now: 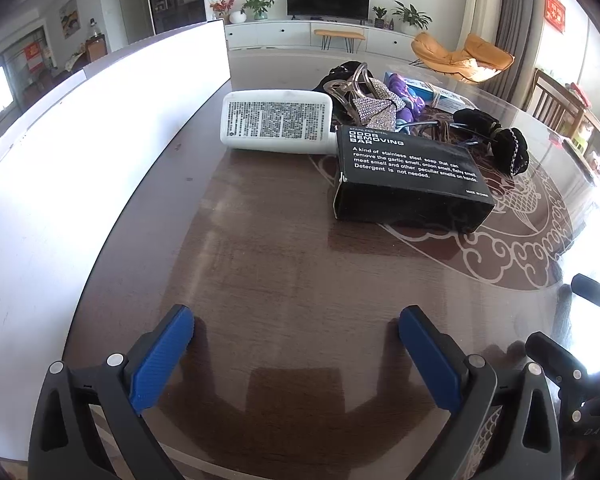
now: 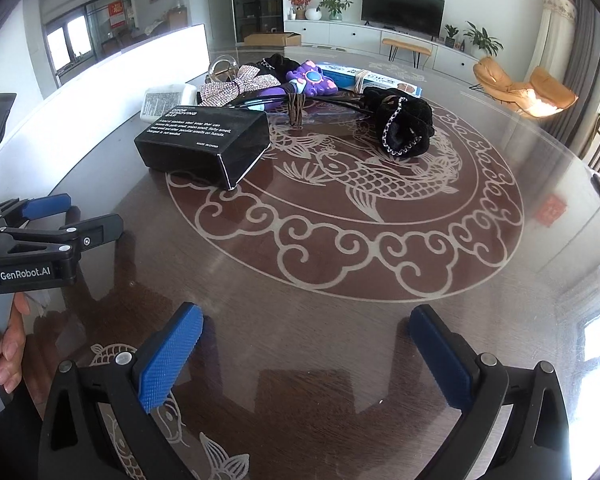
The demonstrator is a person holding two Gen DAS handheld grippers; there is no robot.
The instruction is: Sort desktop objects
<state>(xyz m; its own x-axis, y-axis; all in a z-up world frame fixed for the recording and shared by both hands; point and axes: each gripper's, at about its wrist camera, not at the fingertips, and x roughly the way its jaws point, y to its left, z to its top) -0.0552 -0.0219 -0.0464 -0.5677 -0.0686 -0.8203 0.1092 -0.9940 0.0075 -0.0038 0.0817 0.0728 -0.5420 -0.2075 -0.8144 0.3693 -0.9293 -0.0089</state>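
Left wrist view: left claw [image 1: 296, 344] is spread wide with nothing in it, hovering over the dark tabletop [image 1: 268, 248]. Ahead sits a black box [image 1: 408, 176] touching a white bottle [image 1: 276, 120] lying flat.

Right wrist view: right claw [image 2: 306, 340] is spread apart too. Black box [image 2: 204, 144] sits far left, velvet scrunchie [image 2: 404, 128] well apart.

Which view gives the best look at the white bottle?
The left wrist view. There the white bottle lies on its side with its whole printed label facing the camera, beside the black box. In the right wrist view the bottle is farther off and partly hidden behind the box.
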